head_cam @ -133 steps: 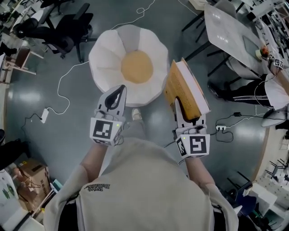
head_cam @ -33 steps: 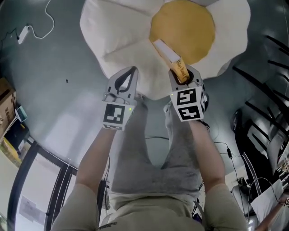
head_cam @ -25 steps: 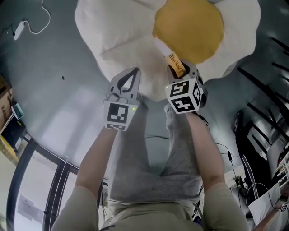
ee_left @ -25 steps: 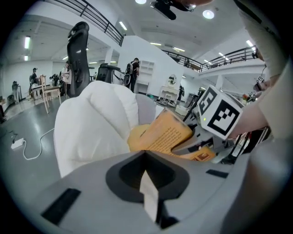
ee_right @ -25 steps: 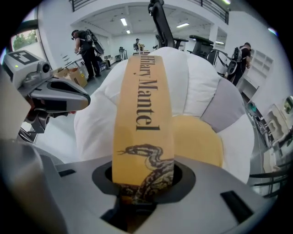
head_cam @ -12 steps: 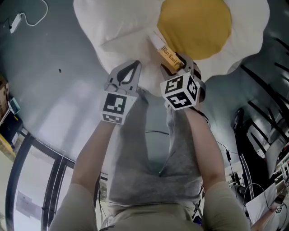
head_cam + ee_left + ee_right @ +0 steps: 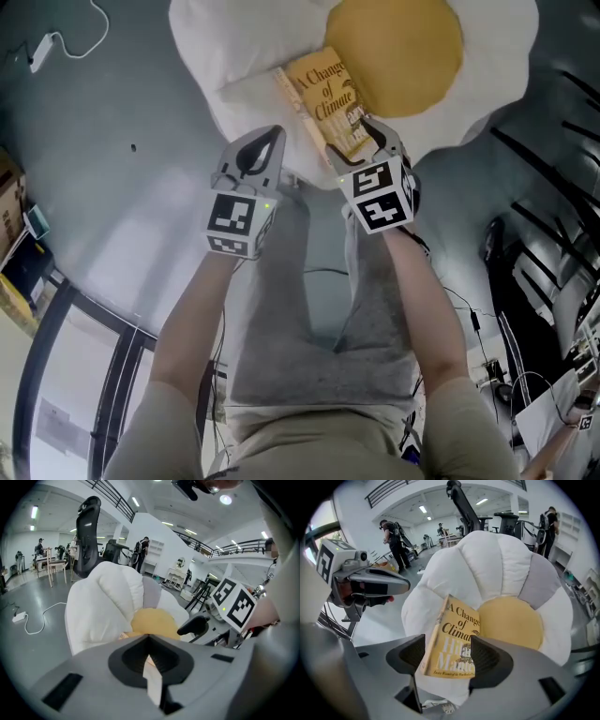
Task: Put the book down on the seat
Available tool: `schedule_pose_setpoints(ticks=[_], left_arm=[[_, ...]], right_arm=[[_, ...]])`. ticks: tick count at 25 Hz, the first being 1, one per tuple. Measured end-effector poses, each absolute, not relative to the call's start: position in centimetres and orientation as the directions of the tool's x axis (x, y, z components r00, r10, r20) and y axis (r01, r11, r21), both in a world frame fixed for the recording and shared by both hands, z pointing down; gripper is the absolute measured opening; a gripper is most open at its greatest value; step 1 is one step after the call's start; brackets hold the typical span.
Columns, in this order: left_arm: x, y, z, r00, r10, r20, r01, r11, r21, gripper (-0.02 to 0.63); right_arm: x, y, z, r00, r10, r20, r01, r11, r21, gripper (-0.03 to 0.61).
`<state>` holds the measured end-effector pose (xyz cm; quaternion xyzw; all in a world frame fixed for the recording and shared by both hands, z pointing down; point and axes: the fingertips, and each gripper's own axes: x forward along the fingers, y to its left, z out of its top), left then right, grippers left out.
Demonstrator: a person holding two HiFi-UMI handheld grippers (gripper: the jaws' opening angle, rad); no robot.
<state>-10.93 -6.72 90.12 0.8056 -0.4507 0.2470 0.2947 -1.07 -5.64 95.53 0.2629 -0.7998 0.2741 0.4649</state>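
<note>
1. Grey, glossy floor (image 7: 103, 178) runs under the whole scene, with a white power block on a cable (image 7: 43, 52) lying on it and a cardboard box (image 7: 7, 192) at the left edge.
2. Around it is a large open hall with white walls, strip lights and a railed upper gallery. A black office chair (image 7: 89, 531) stands behind the seat, and people (image 7: 393, 541) stand far back.
3. The seat (image 7: 234, 56) is a flower-shaped cushion on the floor, with white petals round a yellow centre (image 7: 398, 42).
4. The book (image 7: 323, 98) lies on the seat with its yellow cover up, across a white petal and against the rim of the yellow centre.
5. The right gripper (image 7: 372, 141) has its fingers opening wide, one on each side of the book's near end. The left finger is clear of the spine.
6. The left gripper (image 7: 255, 155) hovers just beside it at the seat's near edge, its fingers together with nothing between them.
7. Half a second earlier the book stood on edge, spine up, in the right gripper. It has since tipped over so that the cover shows.
8. The left gripper has barely shifted since then.
</note>
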Motion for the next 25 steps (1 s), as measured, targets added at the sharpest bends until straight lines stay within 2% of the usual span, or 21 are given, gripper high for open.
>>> schedule_pose_setpoints(ticks=[6,11,16,20,25], left_arm=[[-10.0,-7.2,85.5,0.476,-0.587,0.655,-0.865,-0.447,0.228,0.009],[-8.6,-7.2,81.0,0.487,-0.567,0.664,-0.848,-0.490,0.203,0.009],[-7.5,-8.1,73.9,0.495,-0.590,0.638,-0.839,-0.516,0.174,0.009],[-6.8,-8.8,68.0,0.514,-0.609,0.604,-0.844,-0.484,0.231,0.009],[-5.0,-10.0,59.8,0.534,-0.641,0.551,-0.833,-0.510,0.215,0.009]], right_arm=[[0.0,-6.0,90.8,-0.441,-0.190,0.877,-0.708,0.675,-0.209,0.298],[1.3,-6.3,85.4,-0.426,-0.225,0.876,-0.714,0.679,-0.172,0.260],[2.7,-7.2,78.0,-0.433,-0.298,0.851,-0.727,0.674,-0.134,0.231],[3.3,-7.7,71.6,-0.445,-0.349,0.825,-0.732,0.673,-0.110,0.221],[4.7,-9.3,62.1,-0.471,-0.444,0.762,-0.738,0.672,-0.064,0.192]])
